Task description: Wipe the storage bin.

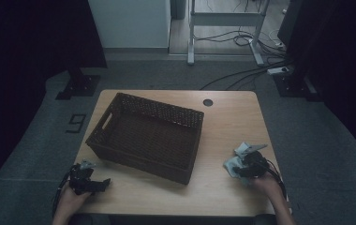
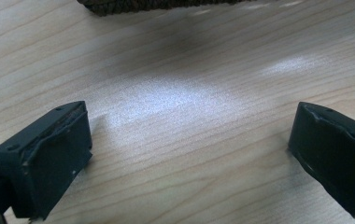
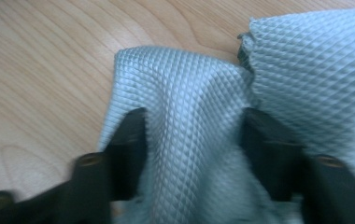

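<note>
High view, far left: left gripper (image 1: 102, 183) low at the near-left corner of the wooden table (image 1: 223, 122), held in the person's left hand (image 1: 70, 199), pointing right along the near edge. Left gripper view: both black jaws stand wide apart over bare wood, nothing between them; the foot of the basket (image 2: 161, 4) crosses the top edge, well ahead of the tips.

Centre: dark woven basket (image 1: 143, 136), rectangular, set at a skew on the table, a cut-out handle in its left end wall. Nothing seen inside it. Small round dark grommet (image 1: 207, 102) in the tabletop just beyond its far-right corner.

Right: pale grey-green cloth (image 1: 234, 164) lies crumpled near the near-right part of the table, apart from the basket. Right gripper (image 1: 242, 169), in the person's right hand (image 1: 267, 183), sits on top of it, its grey plate jutting up behind. Right gripper view: the cloth (image 3: 194, 126), diamond-textured weave, is bunched into a raised ridge between the two jaws, which flank it on either side. Fingers (image 3: 129, 135) are partway closed with the fold pinched between them; pads look to be touching fabric on both sides. A second flap of the same cloth lies flat at upper right.
</note>
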{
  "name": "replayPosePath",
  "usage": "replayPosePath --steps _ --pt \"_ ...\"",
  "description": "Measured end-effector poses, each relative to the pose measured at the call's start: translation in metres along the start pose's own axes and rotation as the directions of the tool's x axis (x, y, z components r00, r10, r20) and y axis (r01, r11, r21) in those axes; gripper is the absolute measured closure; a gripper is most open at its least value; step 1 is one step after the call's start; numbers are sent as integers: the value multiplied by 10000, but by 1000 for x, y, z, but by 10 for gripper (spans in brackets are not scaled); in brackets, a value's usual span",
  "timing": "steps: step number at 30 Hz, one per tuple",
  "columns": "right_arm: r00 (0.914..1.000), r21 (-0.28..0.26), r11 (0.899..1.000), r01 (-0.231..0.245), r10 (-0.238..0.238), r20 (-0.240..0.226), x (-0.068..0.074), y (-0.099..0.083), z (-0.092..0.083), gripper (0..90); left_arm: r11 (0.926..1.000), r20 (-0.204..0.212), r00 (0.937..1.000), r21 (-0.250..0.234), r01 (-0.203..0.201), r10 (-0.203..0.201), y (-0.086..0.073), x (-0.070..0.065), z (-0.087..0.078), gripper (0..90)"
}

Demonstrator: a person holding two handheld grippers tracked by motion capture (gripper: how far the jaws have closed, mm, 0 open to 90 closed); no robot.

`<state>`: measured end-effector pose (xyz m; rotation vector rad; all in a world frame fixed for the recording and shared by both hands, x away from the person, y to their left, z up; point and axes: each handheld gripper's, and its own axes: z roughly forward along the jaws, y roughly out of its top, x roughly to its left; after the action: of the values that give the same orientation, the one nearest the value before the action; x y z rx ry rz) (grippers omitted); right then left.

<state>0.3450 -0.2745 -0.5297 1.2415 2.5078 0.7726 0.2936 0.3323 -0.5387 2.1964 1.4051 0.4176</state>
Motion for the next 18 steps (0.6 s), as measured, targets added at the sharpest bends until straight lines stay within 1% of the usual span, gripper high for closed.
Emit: replayPosePath --steps 3,5,6,8,11,14,18 --pt "9999 19 9999 -105 105 -88 0 1 -1 706 10000 -22 10000 -45 23 -23 0 0 0 0" --pt "9995 29 10000 -81 82 -291 0 1 -2 786 10000 -26 10000 -70 26 -26 0 0 1 0" --pt "9993 -12 9999 -106 105 -350 0 0 -2 793 10000 -19 10000 -74 25 -25 0 0 1 0" --pt "9995 24 10000 -80 81 -311 1 1 -2 814 10000 -13 10000 -92 16 -16 0 0 1 0" --pt "9999 -48 10000 83 -84 -107 4 3 -4 827 9999 -13 10000 -113 22 -22 0 0 1 0" --pt "10000 -421 9991 60 -62 -58 5 7 -10 831 9999 -23 10000 -137 36 -36 0 0 1 0" --pt "9999 -1166 9932 -71 60 -101 5 12 -22 834 9999 -22 10000 -152 36 -36 0 0 1 0"
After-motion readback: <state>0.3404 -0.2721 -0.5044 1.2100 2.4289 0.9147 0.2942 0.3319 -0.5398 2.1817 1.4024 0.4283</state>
